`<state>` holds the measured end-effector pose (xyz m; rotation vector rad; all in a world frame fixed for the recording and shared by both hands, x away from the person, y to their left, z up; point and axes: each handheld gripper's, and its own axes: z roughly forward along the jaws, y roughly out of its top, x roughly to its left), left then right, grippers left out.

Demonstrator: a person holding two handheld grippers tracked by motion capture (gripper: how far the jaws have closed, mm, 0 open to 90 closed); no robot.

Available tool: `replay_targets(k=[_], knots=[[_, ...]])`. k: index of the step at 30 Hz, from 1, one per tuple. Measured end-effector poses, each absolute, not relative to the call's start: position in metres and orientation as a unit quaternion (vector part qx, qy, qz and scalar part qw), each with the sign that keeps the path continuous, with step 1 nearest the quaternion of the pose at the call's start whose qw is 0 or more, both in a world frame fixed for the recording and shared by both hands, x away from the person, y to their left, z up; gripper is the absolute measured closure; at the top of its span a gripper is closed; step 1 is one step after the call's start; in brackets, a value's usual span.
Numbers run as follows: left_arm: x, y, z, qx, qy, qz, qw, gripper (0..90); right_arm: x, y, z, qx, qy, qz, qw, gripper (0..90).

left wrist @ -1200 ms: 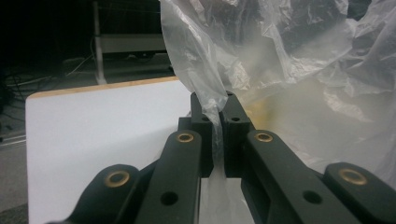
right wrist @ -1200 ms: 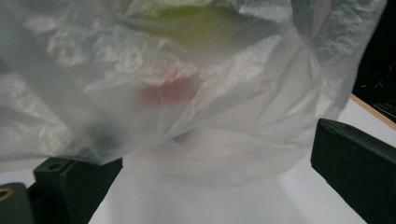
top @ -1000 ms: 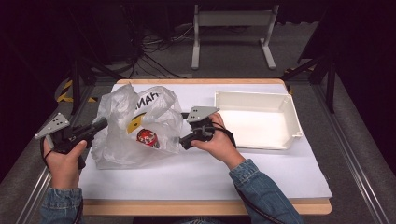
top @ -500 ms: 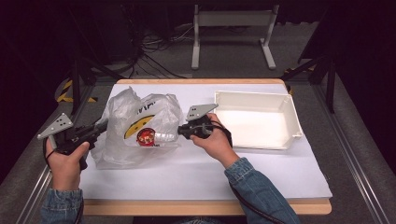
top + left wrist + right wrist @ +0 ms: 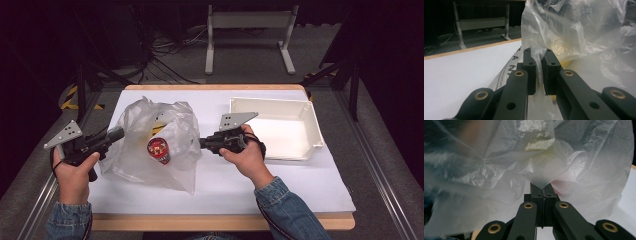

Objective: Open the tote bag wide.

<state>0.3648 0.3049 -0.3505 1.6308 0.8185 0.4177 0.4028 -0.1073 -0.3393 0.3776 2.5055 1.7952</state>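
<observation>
A clear plastic bag (image 5: 175,125) stands crumpled on the white table top, stretched between my two grippers. Inside it I see a red round can (image 5: 159,150) and something yellow (image 5: 157,129). My left gripper (image 5: 117,134) is at the bag's left edge. In the left gripper view its jaws (image 5: 538,53) pinch a fold of the bag's film (image 5: 579,37). My right gripper (image 5: 202,143) is at the bag's right edge. In the right gripper view it (image 5: 544,188) is shut, with a corner of the film (image 5: 499,170) caught at the tips.
A white open bin (image 5: 300,102) sits at the right, just beyond the right hand. White sheet (image 5: 280,200) covers the table, with wooden edges front and back. A white metal stand and cables lie on the floor behind.
The right hand has moved a little and risen with the bag's right edge. The bag now stands taller and more spread. The left hand has stayed put.
</observation>
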Motion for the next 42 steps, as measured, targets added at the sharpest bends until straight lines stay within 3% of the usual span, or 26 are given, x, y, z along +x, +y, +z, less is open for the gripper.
replay_targets(k=[9,15,30,42], knots=[[0.370,0.307,-0.351,0.691,0.362,0.182,0.599,83.7,0.391,-0.121,-0.325,0.113,0.780,0.615,-0.006,90.0],[0.383,0.310,-0.361,0.681,0.387,0.182,0.595,84.3,0.403,-0.123,-0.324,0.148,0.772,0.618,0.011,90.0],[0.404,0.330,-0.388,0.657,0.431,0.192,0.588,87.5,0.457,-0.095,-0.360,0.251,0.791,0.557,0.017,90.0],[0.410,0.336,-0.415,0.678,0.458,0.175,0.547,86.3,0.465,-0.091,-0.385,0.286,0.819,0.497,0.019,90.0]])
